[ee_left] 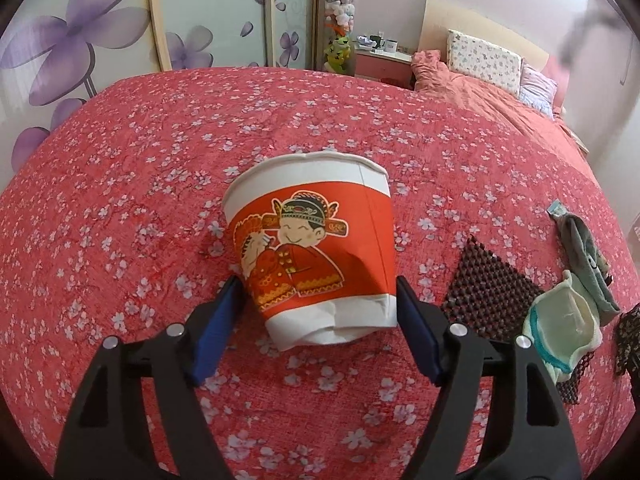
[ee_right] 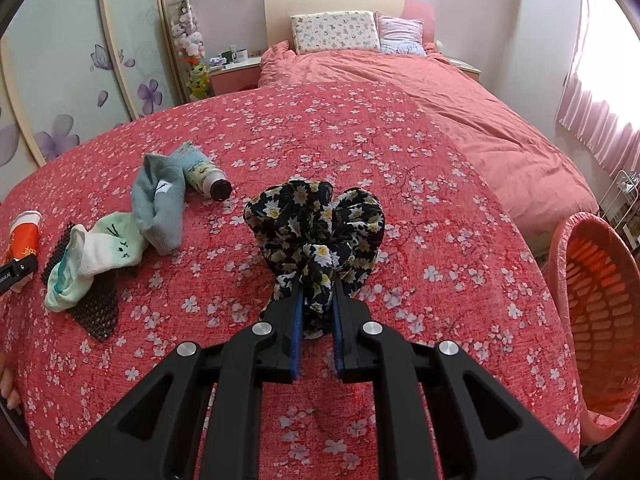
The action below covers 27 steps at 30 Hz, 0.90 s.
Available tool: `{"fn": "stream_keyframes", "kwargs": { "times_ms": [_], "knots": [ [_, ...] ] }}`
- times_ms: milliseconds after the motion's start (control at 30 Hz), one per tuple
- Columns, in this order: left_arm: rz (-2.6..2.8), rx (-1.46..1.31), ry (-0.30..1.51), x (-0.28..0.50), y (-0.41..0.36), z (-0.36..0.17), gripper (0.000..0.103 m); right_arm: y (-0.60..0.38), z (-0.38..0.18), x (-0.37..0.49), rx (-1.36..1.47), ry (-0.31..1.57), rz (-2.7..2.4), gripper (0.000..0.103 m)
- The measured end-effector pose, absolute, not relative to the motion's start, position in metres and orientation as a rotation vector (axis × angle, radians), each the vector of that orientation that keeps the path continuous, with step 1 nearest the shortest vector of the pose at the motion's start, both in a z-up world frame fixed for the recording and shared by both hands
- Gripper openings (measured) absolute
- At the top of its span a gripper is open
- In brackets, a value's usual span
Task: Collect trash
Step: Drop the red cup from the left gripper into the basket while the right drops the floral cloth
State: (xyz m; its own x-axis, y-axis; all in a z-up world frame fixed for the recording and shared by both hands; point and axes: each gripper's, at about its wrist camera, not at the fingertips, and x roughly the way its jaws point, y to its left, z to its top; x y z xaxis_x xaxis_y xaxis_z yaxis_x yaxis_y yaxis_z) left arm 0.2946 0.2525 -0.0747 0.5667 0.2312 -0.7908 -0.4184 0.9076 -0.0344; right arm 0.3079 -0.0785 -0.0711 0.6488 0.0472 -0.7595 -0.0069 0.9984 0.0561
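The left tool (ee_left: 318, 316) straddles the paper cup (ee_left: 316, 248) standing on the flowered surface (ee_left: 120, 200), pads apart (apparently lined up to grip), while the right tool (ee_right: 316, 320) pinches the floral cloth (ee_right: 316, 232), probably bound for the basket (ee_right: 596, 320) at right

Bedspread: red floral (ee_right: 360, 152), covering the surface
Socks: grey-blue (ee_right: 160, 204) and mint-white (ee_right: 92, 260), touching
Mat: dark studded (ee_left: 490, 280), under the mint sock
Basket: orange (ee_right: 596, 300), right edge

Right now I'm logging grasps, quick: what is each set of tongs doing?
Left tongs: open, straddling the paper cup, not clamped.
Right tongs: shut on the floral cloth.
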Motion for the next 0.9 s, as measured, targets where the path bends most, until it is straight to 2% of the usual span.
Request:
{"fn": "stream_keyframes", "kwargs": {
  "times_ms": [367, 433, 533, 700, 767, 800, 900],
  "knots": [
    [0.361, -0.212, 0.893, 0.302, 0.252, -0.072, 0.077, -0.077, -0.072, 0.308, 0.021, 0.867, 0.030, 0.014],
    [0.362, -0.215, 0.889, 0.304, 0.253, -0.071, 0.071, -0.076, -0.071, 0.308, 0.017, 0.863, 0.030, 0.014],
    [0.354, -0.220, 0.886, 0.307, 0.257, -0.071, 0.070, -0.076, -0.071, 0.307, 0.017, 0.856, 0.033, 0.014],
    [0.377, -0.218, 0.887, 0.309, 0.264, -0.071, 0.071, -0.073, -0.070, 0.310, 0.012, 0.854, 0.037, 0.023],
    [0.376, -0.213, 0.889, 0.312, 0.268, -0.071, 0.071, -0.073, -0.070, 0.311, 0.015, 0.855, 0.040, 0.022],
    [0.373, -0.210, 0.888, 0.311, 0.267, -0.071, 0.070, -0.074, -0.070, 0.311, 0.019, 0.854, 0.047, 0.013],
    [0.357, -0.201, 0.879, 0.309, 0.266, -0.070, 0.069, -0.076, -0.066, 0.308, 0.029, 0.829, 0.059, 0.009]
  ]
}}
